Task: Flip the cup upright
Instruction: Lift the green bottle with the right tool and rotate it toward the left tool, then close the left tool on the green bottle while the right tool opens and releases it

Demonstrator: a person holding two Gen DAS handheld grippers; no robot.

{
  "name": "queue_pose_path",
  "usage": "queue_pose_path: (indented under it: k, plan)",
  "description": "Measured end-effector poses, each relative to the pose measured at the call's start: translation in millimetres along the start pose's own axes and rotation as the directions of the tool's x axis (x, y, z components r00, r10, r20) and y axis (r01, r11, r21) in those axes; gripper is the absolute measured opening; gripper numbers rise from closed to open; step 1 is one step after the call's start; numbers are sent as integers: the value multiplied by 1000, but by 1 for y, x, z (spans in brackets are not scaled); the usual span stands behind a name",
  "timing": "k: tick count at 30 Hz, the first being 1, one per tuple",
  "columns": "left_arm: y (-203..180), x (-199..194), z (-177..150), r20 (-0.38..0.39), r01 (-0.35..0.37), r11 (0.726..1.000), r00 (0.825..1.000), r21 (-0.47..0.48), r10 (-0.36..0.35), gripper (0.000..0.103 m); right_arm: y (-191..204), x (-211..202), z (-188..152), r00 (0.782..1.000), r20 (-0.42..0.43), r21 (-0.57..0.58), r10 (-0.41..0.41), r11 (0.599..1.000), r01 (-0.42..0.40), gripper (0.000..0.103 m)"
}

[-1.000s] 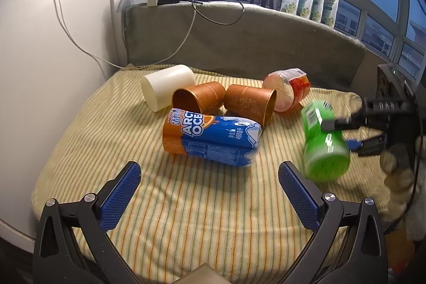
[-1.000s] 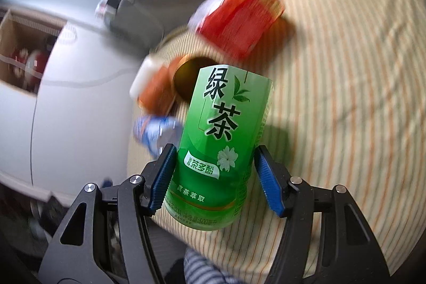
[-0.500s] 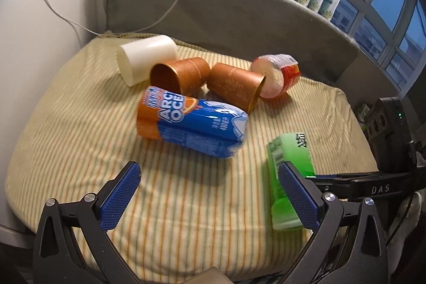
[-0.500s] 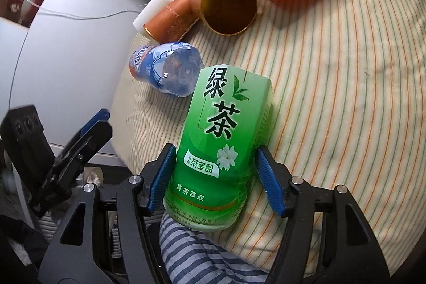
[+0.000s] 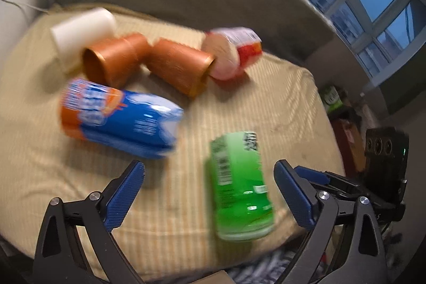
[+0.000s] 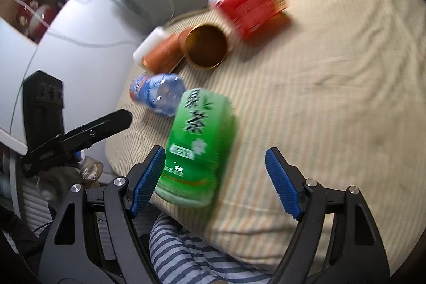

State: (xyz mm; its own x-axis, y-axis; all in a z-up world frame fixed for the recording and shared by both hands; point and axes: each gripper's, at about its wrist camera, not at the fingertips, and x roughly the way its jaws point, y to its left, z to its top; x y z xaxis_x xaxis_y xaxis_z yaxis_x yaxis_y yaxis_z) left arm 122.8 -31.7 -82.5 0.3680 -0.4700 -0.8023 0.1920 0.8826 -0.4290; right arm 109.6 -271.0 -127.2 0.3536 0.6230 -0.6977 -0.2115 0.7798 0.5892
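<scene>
The green tea cup (image 6: 198,148), clamped in the right tool (image 6: 214,181) half a second ago, now stands free on the striped cushion (image 6: 332,103) near its front edge. That tool's jaws have spread, one pad beside the cup, the other well clear. The left tool (image 5: 209,193) hovers released just left of the cup.

The green cup (image 6: 197,148) bore white characters. The cushion (image 6: 332,103) was cream with thin orange stripes. One bottle (image 5: 119,119) was blue and orange; two cups (image 5: 181,68) were copper-coloured. Each hand-held gripper (image 6: 215,180) had blue pads.
</scene>
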Motion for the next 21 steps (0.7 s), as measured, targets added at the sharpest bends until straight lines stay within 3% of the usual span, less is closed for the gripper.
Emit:
queue_pose_path:
  k: [2,4,9,13,21]
  plan:
    - [-6,10,5,-62,43,999,997,-3,-43,94,-9,-15,-3,999,38,21,-15,1000,14,80]
    - [-14,20,8,-90,32,999,995,18,-30,88,-15,-28,-9,997,71,34,-32,999,29,80]
    - [-20,35,14,-143,43,999,989,5,-42,87,-23,-49,-22,990,129,51,-62,997,56,80]
    - [-21,52,19,-175,36,999,984,-14,-37,81,-28,-58,-29,985,157,66,-78,996,68,80]
    - [-17,69,23,-221,36,999,974,-38,-43,79,-38,-66,-35,982,171,88,-86,994,71,80]
